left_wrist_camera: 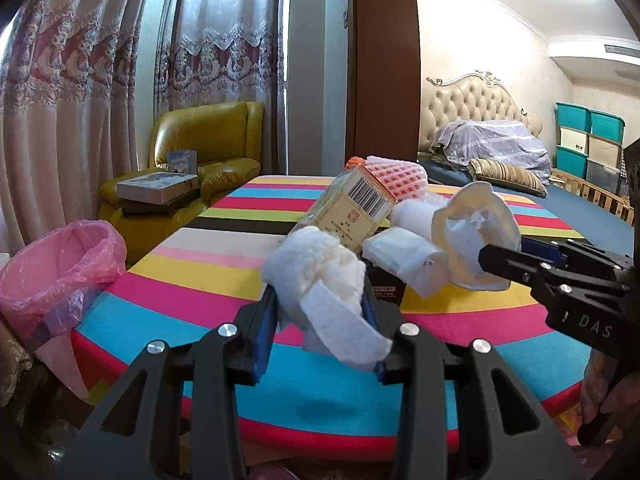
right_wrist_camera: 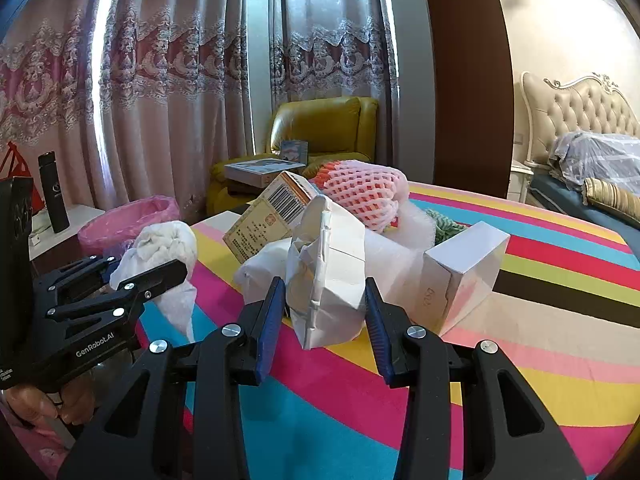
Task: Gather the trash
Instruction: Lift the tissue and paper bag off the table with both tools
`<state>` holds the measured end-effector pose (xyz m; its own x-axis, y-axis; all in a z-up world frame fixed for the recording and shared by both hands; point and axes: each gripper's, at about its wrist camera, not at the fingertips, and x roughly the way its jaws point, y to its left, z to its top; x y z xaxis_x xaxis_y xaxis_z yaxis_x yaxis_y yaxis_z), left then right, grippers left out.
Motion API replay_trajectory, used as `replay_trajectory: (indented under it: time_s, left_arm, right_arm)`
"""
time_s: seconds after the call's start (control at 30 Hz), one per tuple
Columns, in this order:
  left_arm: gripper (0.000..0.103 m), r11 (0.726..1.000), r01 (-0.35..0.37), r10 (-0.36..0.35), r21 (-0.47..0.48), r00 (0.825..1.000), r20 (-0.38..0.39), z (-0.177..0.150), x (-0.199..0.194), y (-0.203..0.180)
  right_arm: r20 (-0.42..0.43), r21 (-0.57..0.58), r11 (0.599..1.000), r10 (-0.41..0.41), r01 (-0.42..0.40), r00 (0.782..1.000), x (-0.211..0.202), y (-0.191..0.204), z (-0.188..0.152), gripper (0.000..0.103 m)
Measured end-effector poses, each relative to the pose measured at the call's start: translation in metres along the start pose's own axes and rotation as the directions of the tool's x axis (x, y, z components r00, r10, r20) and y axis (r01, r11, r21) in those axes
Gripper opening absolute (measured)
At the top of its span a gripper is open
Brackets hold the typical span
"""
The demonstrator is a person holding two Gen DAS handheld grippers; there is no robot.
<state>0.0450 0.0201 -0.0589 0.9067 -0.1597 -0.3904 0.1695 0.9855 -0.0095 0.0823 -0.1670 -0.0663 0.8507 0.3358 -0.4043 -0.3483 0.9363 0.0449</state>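
Black box (left_wrist_camera: pixel 386 290) mostly hidden behind tissue wad (left_wrist_camera: pixel 316 276) — label unreadable.

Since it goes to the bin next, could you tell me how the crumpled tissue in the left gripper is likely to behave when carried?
The tissue is probably floppy: a loose strip droops below the left gripper. It looks very light, so a quick swing might make that tail flap. The wad bulges past the blue pads, so it likely squashes rather than slips.
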Motion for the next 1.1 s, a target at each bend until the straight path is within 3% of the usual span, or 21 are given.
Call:
replay_trajectory:
  time_s: [0.43,0.77,0.97,1.1]
  left_arm:
    - [0.038,1.000,-0.014,0.015,-0.026,1.000,0.021,0.002,-0.004,0.009]
    - [0.038,0.993,-0.061,0.067,-0.101,0.996,0.058,0.008,-0.010,0.037]
    - [0.038,0.987,-0.099,0.108,-0.129,0.992,0.068,0.011,-0.012,0.059]
    - [0.038,0.982,-0.104,0.111,-0.156,0.993,0.035,0.007,-0.005,0.072]
  right_arm:
    - [0.004,-0.020,1.000,0.010,-0.010,1.000,-0.002,0.010,-0.004,0.040]
    - [0.029,-0.035,0.999,0.029,-0.028,0.999,-0.006,0.022,0.003,0.040]
    - [0.021,0.000,1.000,-0.016,0.016,1.000,-0.002,0.014,0.011,0.040]
    - [-0.003,0.013,0.999,-0.038,0.038,0.999,0.003,0.010,0.009,0.040]
